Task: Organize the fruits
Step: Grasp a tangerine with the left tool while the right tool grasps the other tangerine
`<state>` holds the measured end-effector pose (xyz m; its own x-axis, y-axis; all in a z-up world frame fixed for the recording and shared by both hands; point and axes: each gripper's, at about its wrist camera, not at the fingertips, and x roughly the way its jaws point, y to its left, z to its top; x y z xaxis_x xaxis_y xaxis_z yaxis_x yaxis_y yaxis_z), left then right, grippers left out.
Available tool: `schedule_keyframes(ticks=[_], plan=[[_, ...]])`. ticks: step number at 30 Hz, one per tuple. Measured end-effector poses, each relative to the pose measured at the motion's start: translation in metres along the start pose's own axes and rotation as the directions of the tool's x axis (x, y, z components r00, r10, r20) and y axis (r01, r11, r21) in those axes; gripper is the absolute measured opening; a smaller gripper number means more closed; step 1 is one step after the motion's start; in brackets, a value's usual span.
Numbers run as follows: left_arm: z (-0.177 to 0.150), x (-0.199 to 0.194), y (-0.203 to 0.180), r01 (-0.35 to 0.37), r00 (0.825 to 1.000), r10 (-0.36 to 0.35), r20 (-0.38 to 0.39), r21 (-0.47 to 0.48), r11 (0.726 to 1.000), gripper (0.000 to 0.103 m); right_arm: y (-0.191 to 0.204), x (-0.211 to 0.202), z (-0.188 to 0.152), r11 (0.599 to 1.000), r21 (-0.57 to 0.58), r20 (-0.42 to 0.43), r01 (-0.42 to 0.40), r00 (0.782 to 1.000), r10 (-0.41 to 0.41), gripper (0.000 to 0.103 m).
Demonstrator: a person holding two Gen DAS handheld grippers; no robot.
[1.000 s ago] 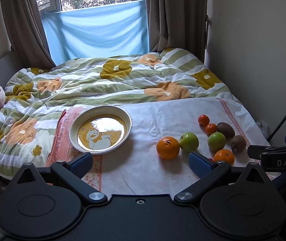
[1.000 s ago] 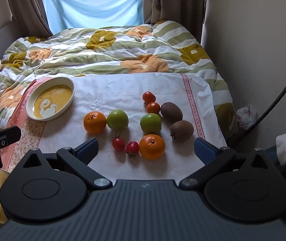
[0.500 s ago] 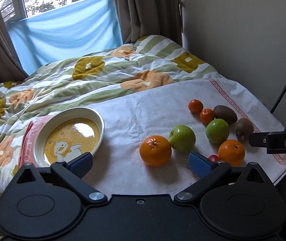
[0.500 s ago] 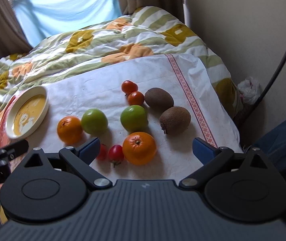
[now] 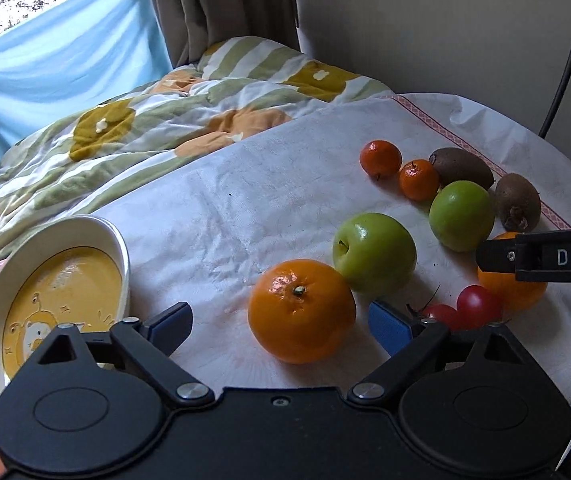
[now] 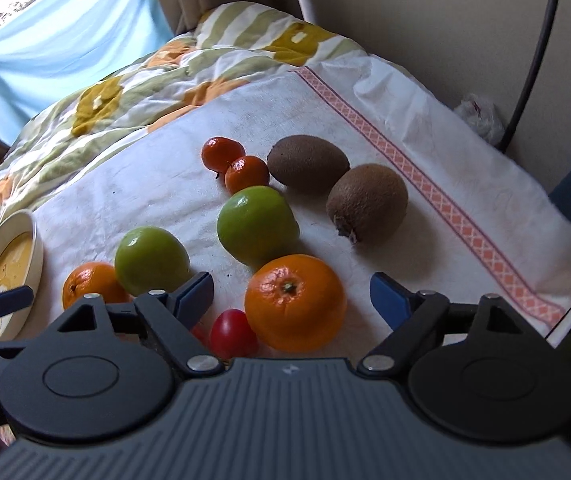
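both grippers' jaws are closing, nothing pressed yet: left gripper (image 5: 281,320) around the lower-centre orange (image 5: 301,311), right gripper (image 6: 291,294) around another orange (image 6: 295,302). either could roll, bumping the cherry tomato (image 6: 232,333).

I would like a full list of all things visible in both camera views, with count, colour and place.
oranges: 2, orange, front of the cloth, one between each claw's fingers
apples: 2, green, middle of the cloth
mandarins: 2, small, orange-red, far end of the fruit group
kiwis: 2, brown, by the patterned border
cherry tomatoes: 2, red, beside the right-hand orange
plate: 1, white rim, yellow inside, left, empty
cloth: 1, white, under the fruit
quilt: 1, green-striped, behind
left claw: closing, not touching
right claw: closing, not touching
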<state>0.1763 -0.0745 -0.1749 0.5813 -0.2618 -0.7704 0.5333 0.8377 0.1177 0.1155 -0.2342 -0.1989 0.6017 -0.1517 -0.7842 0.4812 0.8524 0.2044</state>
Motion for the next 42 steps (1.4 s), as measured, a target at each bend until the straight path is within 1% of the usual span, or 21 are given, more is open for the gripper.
schedule_keyframes(ticks=[4, 8, 10, 11, 12, 16, 20, 23, 27, 35, 42], plan=[[-0.003, 0.011, 0.000, 0.043, 0.999, -0.043, -0.009, 0.023, 0.999, 0.092, 0.006, 0.005, -0.005, 0.999, 0.006, 0.014, 0.044, 0.999, -0.044, 0.098], [-0.003, 0.018, 0.002, 0.083, 0.996, -0.082, -0.021, 0.028, 0.996, 0.082, 0.008, 0.008, -0.008, 0.996, 0.026, 0.002, 0.080, 0.997, -0.080, 0.095], [-0.002, 0.022, 0.003, 0.092, 0.995, -0.092, -0.024, 0.030, 0.995, 0.081, 0.007, 0.008, -0.009, 0.995, 0.033, 0.000, 0.093, 0.996, -0.093, 0.093], [-0.001, 0.024, 0.003, 0.097, 0.995, -0.096, -0.028, 0.032, 0.995, 0.078, 0.007, 0.009, -0.009, 0.995, 0.035, -0.003, 0.099, 0.995, -0.099, 0.090], [-0.001, 0.025, 0.002, 0.102, 0.994, -0.101, -0.034, 0.034, 0.994, 0.068, 0.006, 0.010, -0.009, 0.994, 0.036, -0.009, 0.104, 0.995, -0.104, 0.087], [0.000, 0.027, 0.002, 0.109, 0.993, -0.107, -0.047, 0.043, 0.993, 0.068, 0.005, 0.014, -0.010, 0.993, 0.058, -0.022, 0.106, 0.994, -0.105, 0.085], [-0.001, 0.027, 0.003, 0.116, 0.992, -0.114, -0.044, 0.051, 0.992, 0.068, 0.005, 0.017, -0.009, 0.993, 0.063, -0.026, 0.103, 0.995, -0.101, 0.084], [-0.002, 0.026, 0.003, 0.115, 0.993, -0.113, -0.044, 0.051, 0.992, 0.068, 0.006, 0.019, -0.009, 0.993, 0.060, -0.026, 0.097, 0.995, -0.096, 0.079], [-0.002, 0.026, 0.002, 0.108, 0.994, -0.106, -0.036, 0.053, 0.993, 0.067, 0.007, 0.018, -0.010, 0.994, 0.050, -0.021, 0.096, 0.995, -0.095, 0.076], [-0.006, 0.020, 0.001, 0.077, 0.997, -0.076, -0.034, 0.016, 0.997, 0.067, 0.002, 0.017, -0.010, 0.997, 0.034, -0.019, 0.063, 0.998, -0.062, 0.075], [-0.011, 0.009, 0.000, 0.028, 0.999, -0.029, -0.037, -0.031, 0.999, 0.067, -0.004, 0.011, -0.008, 1.000, 0.017, -0.015, 0.027, 1.000, -0.026, 0.075]])
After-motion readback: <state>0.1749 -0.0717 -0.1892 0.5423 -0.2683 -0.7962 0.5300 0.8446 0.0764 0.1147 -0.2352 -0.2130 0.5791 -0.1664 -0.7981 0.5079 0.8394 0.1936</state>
